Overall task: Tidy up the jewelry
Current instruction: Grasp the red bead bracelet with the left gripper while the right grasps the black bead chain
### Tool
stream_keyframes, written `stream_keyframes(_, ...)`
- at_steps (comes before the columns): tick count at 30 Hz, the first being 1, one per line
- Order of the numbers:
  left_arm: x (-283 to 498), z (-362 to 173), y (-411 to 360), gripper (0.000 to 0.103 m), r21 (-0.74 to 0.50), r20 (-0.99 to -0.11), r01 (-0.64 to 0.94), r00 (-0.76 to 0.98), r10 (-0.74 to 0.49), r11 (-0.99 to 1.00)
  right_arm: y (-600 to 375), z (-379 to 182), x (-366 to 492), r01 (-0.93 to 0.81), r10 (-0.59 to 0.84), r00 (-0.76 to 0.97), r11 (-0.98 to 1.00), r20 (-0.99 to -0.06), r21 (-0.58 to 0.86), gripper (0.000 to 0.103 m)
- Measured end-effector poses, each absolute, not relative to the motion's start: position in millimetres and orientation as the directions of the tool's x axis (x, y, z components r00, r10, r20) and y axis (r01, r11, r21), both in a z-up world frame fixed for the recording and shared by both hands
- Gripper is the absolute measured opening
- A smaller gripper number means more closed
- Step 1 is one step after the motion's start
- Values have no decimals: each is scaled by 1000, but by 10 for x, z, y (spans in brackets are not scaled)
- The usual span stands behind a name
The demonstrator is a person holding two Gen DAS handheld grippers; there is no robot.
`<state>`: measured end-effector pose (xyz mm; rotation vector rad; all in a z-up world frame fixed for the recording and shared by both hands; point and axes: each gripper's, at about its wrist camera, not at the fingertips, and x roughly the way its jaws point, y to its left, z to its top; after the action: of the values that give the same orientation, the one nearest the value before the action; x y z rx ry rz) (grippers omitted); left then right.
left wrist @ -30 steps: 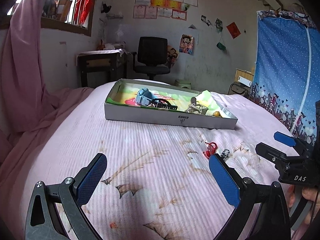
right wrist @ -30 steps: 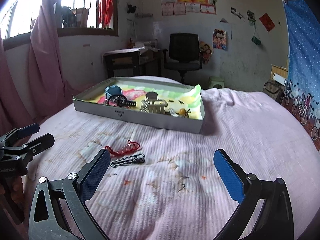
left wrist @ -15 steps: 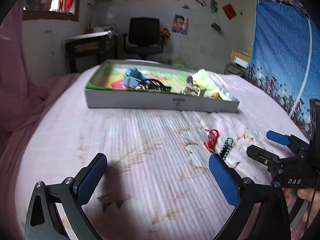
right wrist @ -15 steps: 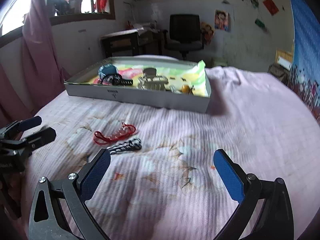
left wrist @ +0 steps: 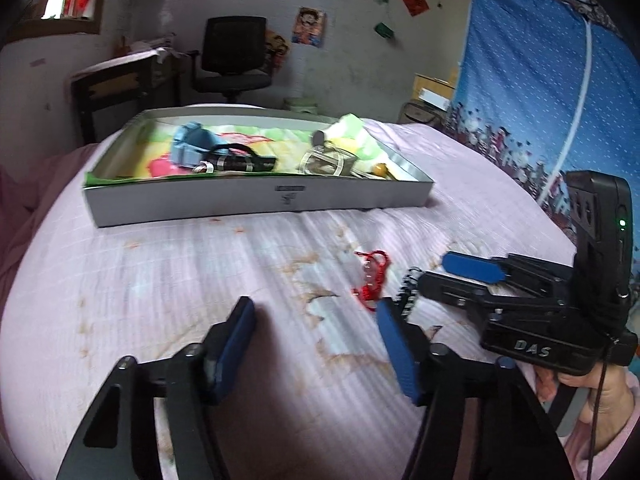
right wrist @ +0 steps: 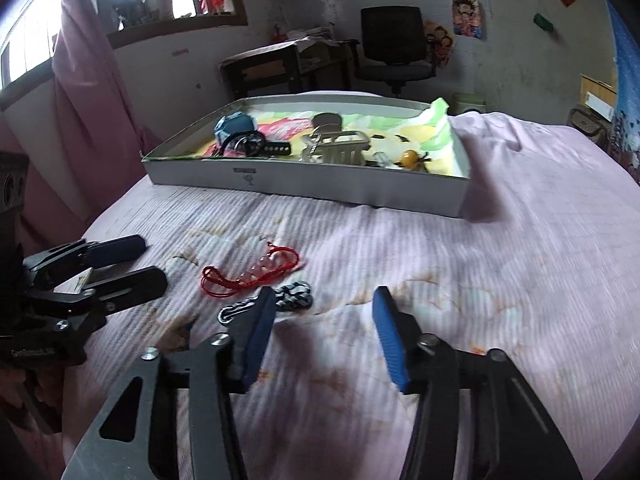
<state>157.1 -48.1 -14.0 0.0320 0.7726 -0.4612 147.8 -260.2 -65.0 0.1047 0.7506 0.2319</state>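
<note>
A red cord bracelet with pink beads point(right wrist: 250, 272) lies on the pink bedspread; it also shows in the left wrist view point(left wrist: 371, 276). A black-and-white beaded bracelet point(right wrist: 294, 299) lies beside it, partly behind my right gripper's left finger, and shows in the left wrist view point(left wrist: 409, 294). My left gripper point(left wrist: 316, 348) is open and empty, just left of both bracelets. My right gripper point(right wrist: 324, 336) is open and empty, low over the bed beside the beaded bracelet. A shallow white box point(right wrist: 304, 186) farther back holds other jewelry.
The box point(left wrist: 256, 204) holds a blue pouch point(left wrist: 190, 146), a black watch point(left wrist: 240, 160) and a clear case point(left wrist: 326, 162). A desk and an office chair point(left wrist: 234, 60) stand behind the bed. A blue curtain point(left wrist: 540, 92) hangs on the right.
Both grippers dropped lower and moved in toward the two bracelets. Both sets of fingers have narrowed but stay open.
</note>
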Motion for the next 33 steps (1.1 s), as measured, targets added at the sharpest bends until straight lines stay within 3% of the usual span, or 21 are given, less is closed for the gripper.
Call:
stream_keyframes(2, 1595, -156, -528, 44, -146, -688, 427, 604, -402, 892, -2587, -663, 1493, -181, 252, 700, 968, -668, 176, 36)
stream_keyframes(12, 1762, -236, -711, 28, -199, -721, 471, 524, -454, 859, -2579, -699, 1569, -200, 291, 683, 957, -670, 212, 26)
stream_keyframes(16, 1801, -285, -738, 10, -209, -738, 468, 500, -453, 858, -2557, -715, 1589, -210, 302, 678, 953, -670, 217, 26)
stream_keyframes(25, 1752, -307, -573, 6, -262, -713, 400, 533, -456, 878, -2519, -750, 1617, -234, 331, 663, 944, -671, 233, 26)
stream_keyframes(33, 1520, -300, -276, 6, -305, -661, 289, 622, -420, 908, -2532, -765, 1591, -238, 335, 669, 942, -664, 236, 16)
